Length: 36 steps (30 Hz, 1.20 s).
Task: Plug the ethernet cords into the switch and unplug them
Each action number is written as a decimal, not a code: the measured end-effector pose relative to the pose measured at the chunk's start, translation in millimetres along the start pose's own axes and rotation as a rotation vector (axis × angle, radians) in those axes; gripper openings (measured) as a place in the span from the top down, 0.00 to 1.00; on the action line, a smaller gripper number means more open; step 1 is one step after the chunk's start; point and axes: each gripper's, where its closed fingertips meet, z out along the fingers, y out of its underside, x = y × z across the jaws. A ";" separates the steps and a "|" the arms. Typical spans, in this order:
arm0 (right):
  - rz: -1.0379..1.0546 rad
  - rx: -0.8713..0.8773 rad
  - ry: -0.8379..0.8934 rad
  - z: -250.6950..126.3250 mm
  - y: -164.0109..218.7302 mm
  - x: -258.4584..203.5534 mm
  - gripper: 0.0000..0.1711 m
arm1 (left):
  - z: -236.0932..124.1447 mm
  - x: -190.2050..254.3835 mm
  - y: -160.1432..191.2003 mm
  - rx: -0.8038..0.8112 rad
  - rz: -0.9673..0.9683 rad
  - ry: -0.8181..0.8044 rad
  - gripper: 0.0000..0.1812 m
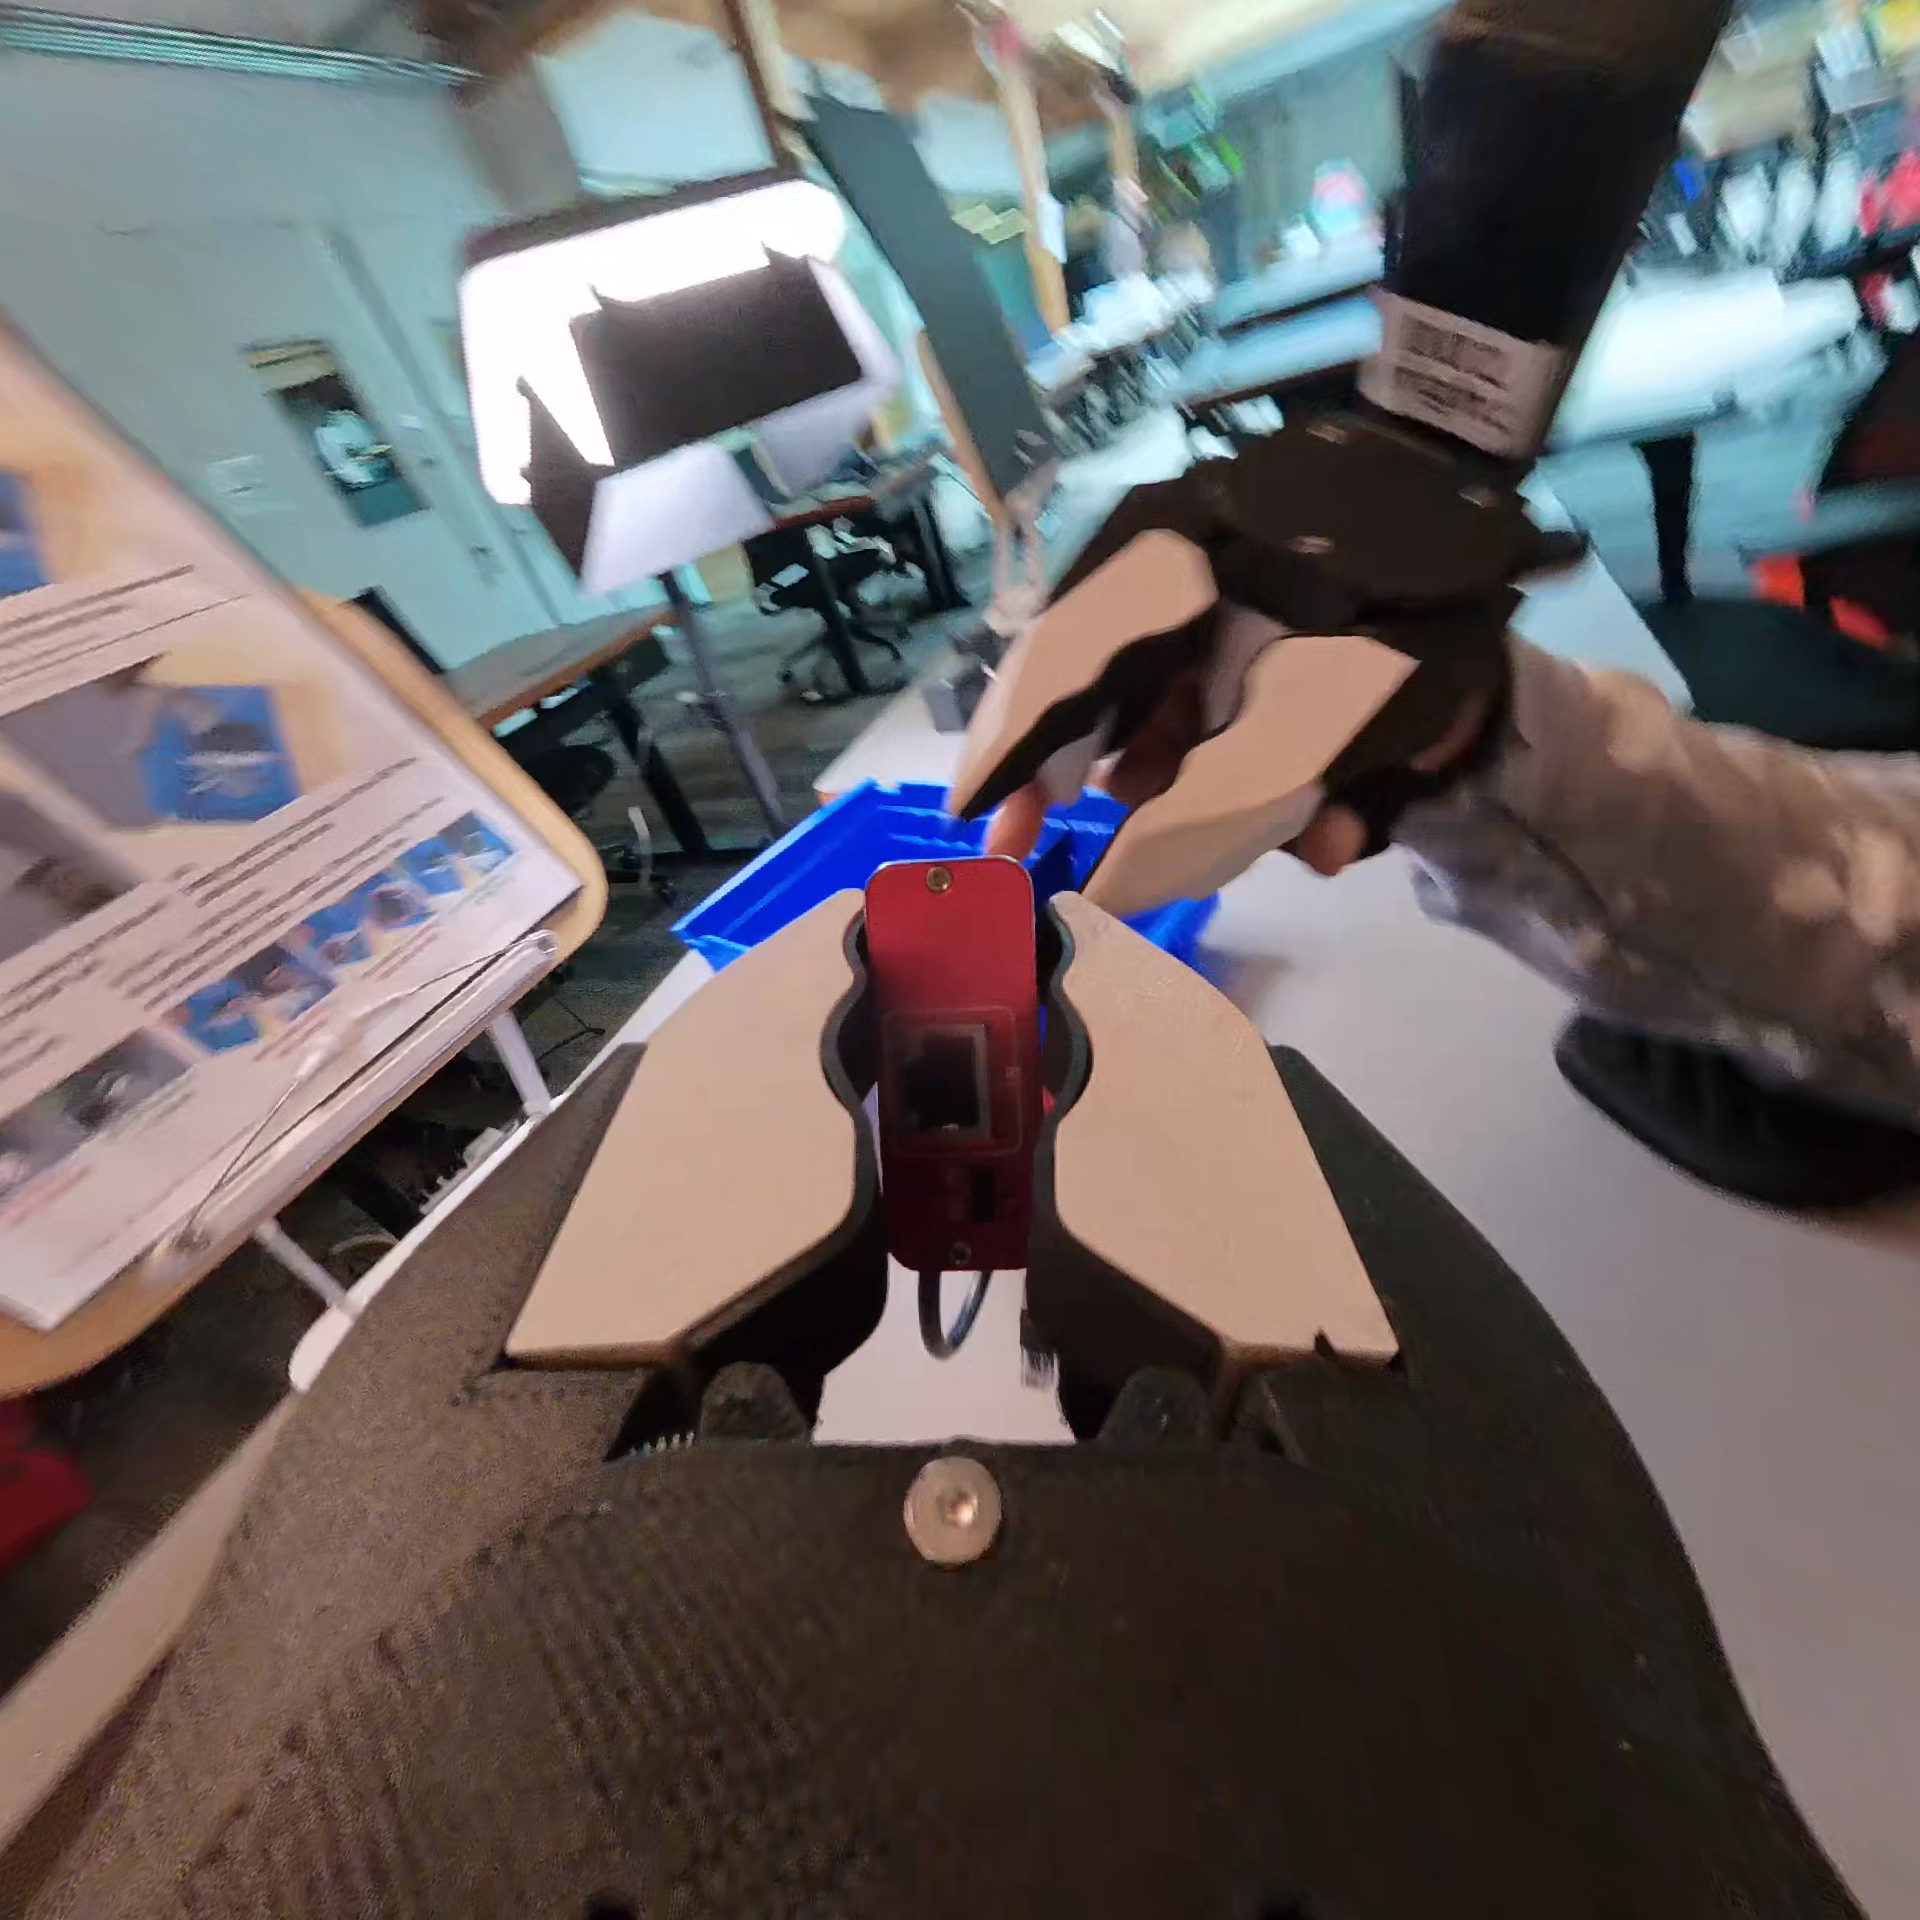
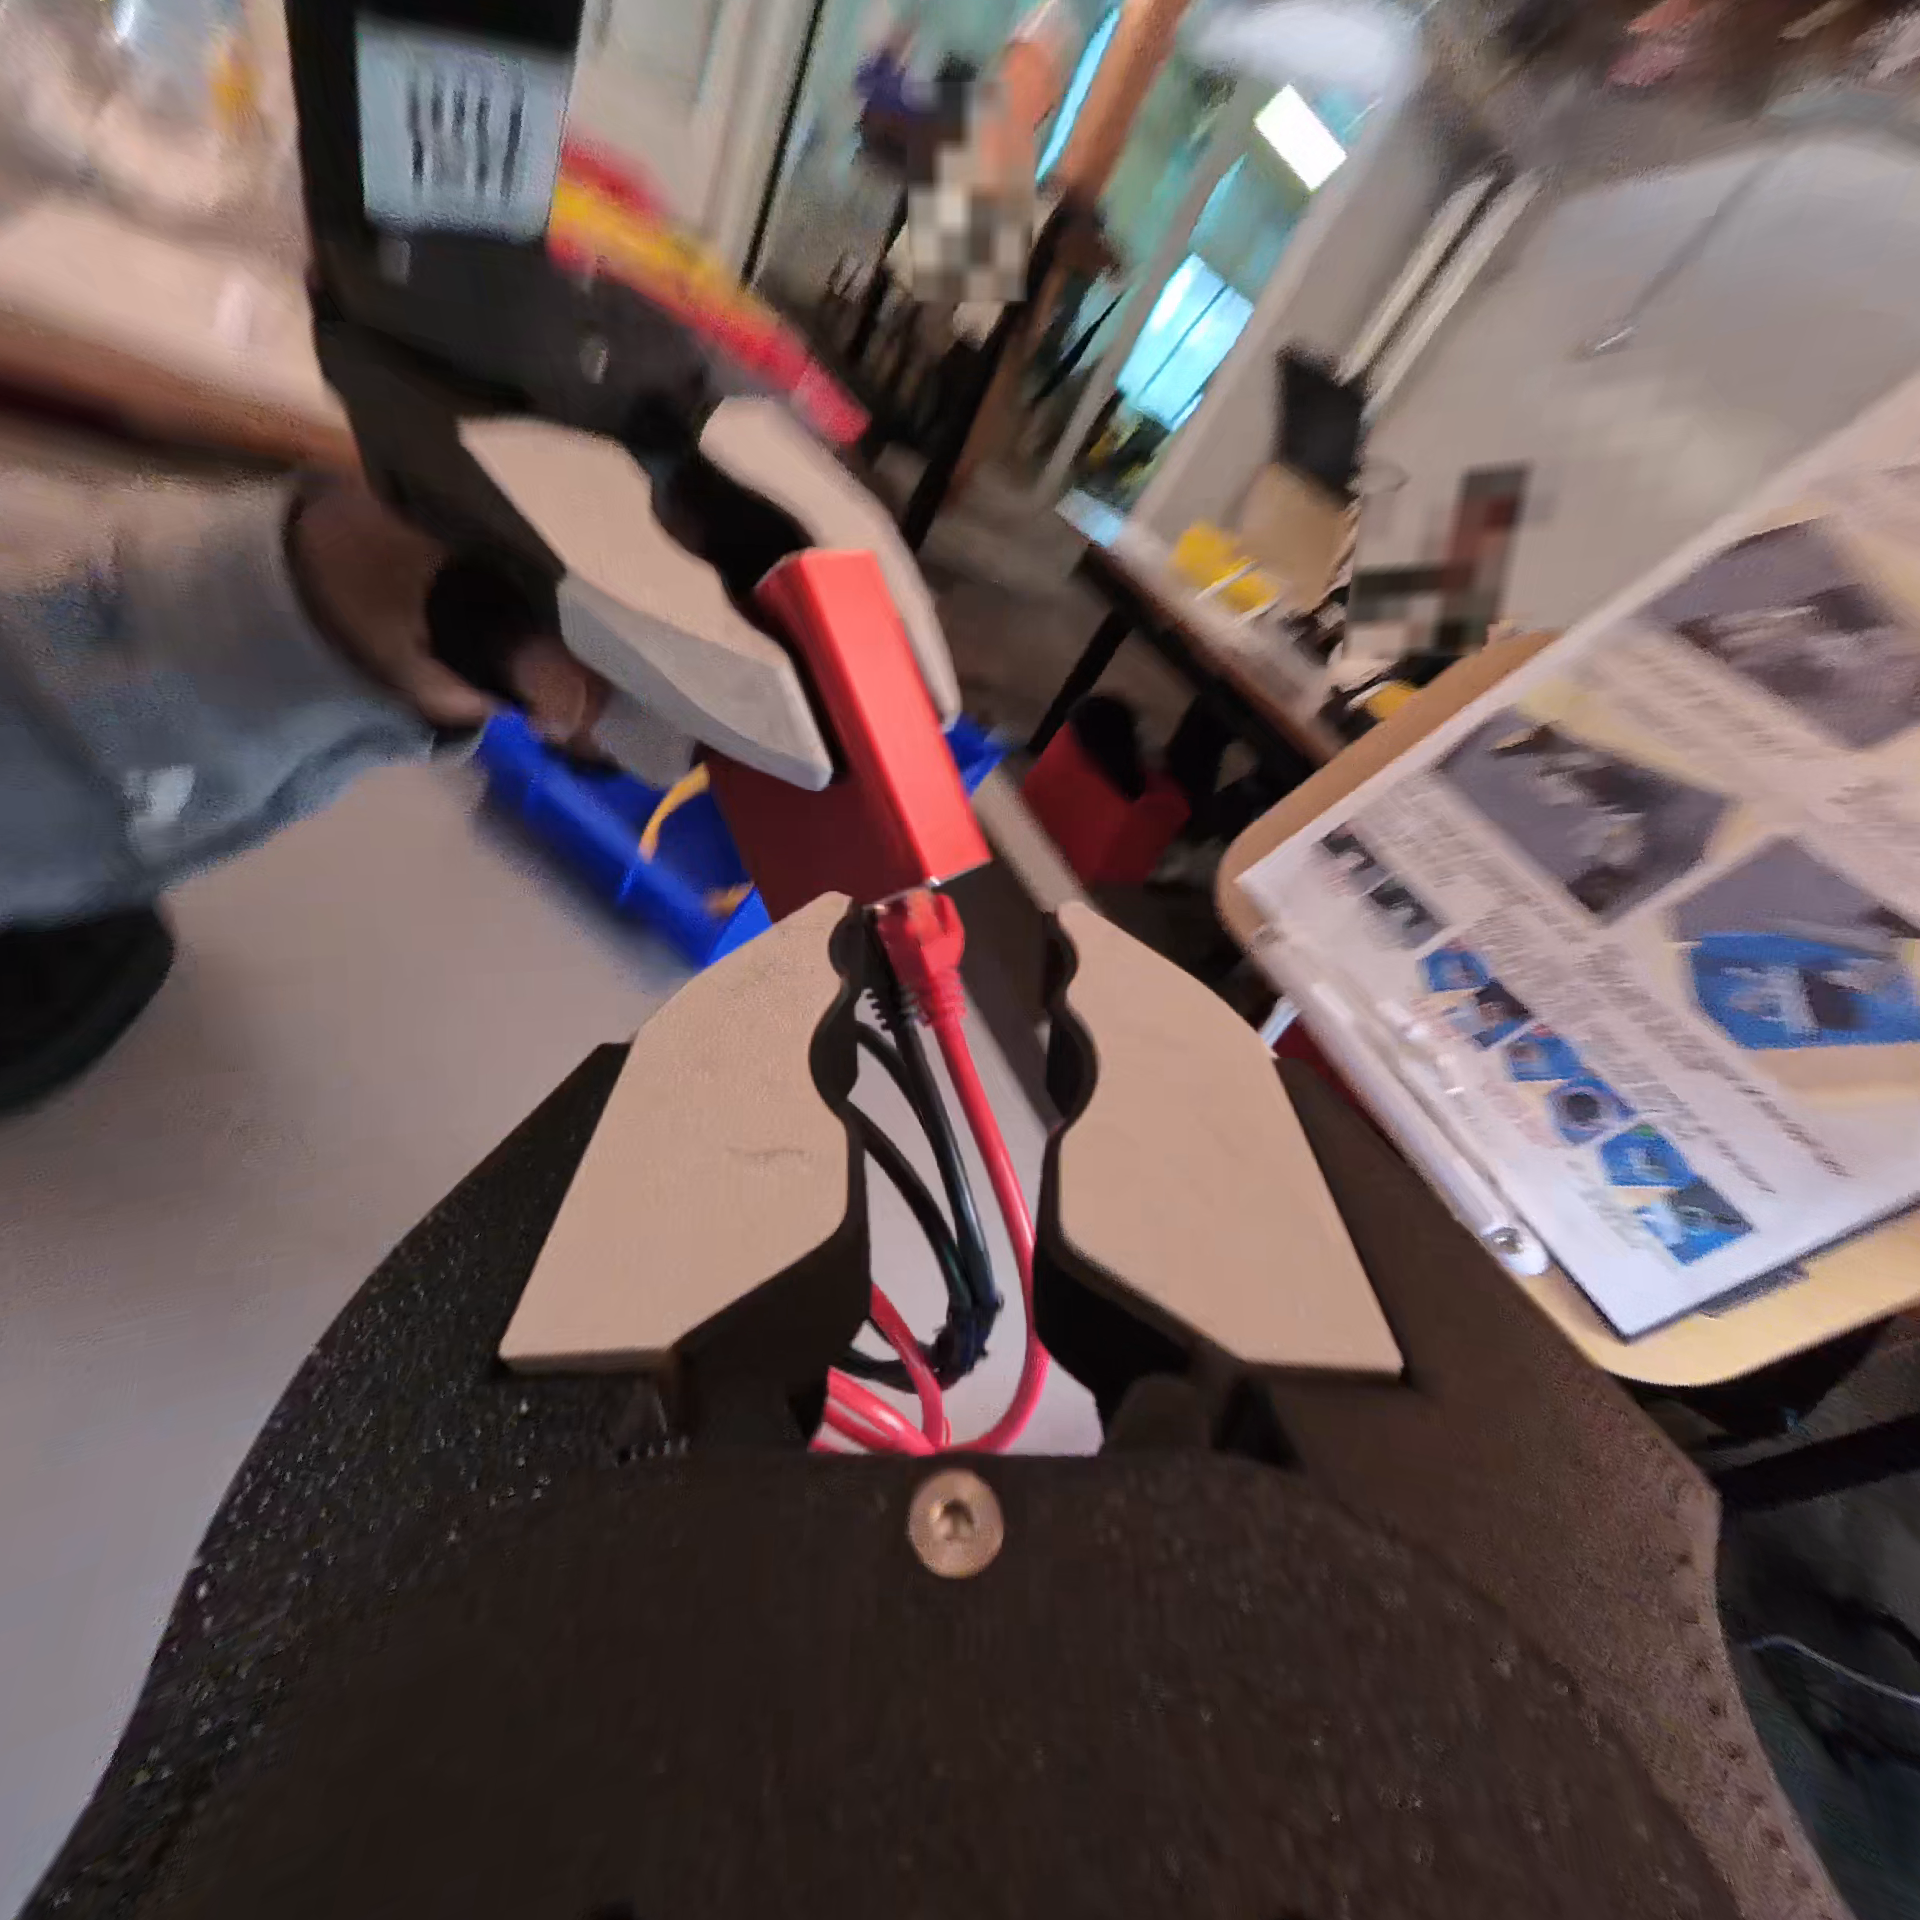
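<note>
Red metal box-shaped switch (image 1: 954,1060): held up off the pale grey worktop (image 1: 1455,1091), one empty port on the end face that shows in the left wrist view.
Left tongs (image 1: 954,914): clenched on the switch, a beige finger pressed on each of its long sides; seen from the right wrist view at (image 2: 831,707), they grip its far half.
Red ethernet cord (image 2: 935,966): its plug meets the near end of the switch, and the cord hangs down from there between the beige fingers of the right tongs.
Thin black cord (image 2: 935,1122): runs down from the same end of the switch, just beside the red one.
Right tongs (image 2: 951,914): spread apart on either side of the red plug, gripping nothing; from the left wrist view they show beyond the switch at (image 1: 1029,852).
Blue plastic bin (image 1: 831,873): on the worktop behind the switch.
Printed sheet on a tilted board (image 2: 1621,935): beside the switch, at the worktop's edge.
</note>
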 end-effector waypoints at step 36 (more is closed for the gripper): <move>0.563 0.357 -0.378 6.0 -19.6 -23.4 0.78 | 0.8 21.8 -24.3 0.151 -0.303 0.180 0.85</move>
